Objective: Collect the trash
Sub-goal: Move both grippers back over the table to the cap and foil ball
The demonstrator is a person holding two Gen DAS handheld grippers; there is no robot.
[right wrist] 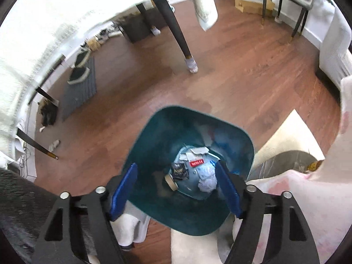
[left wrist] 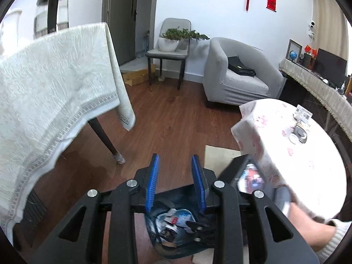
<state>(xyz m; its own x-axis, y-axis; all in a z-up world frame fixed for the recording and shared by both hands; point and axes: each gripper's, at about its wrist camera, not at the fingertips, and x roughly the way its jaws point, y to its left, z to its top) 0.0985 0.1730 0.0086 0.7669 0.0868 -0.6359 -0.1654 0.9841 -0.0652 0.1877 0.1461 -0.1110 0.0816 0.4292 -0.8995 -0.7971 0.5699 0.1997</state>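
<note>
Trash is seen piled in the teal bin on the floor, between the clothed table on the left and the round table on the right. Left gripper jaws are at their narrowest, nothing held. Right gripper jaws are wide and empty over the bin. Drop step judged done; next, another piece must be located.

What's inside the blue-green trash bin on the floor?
The trash bin holds a crumpled paper wad, a roll of tape and pale blue packaging with a red label. Whatever lies beneath that pile is covered.
</note>
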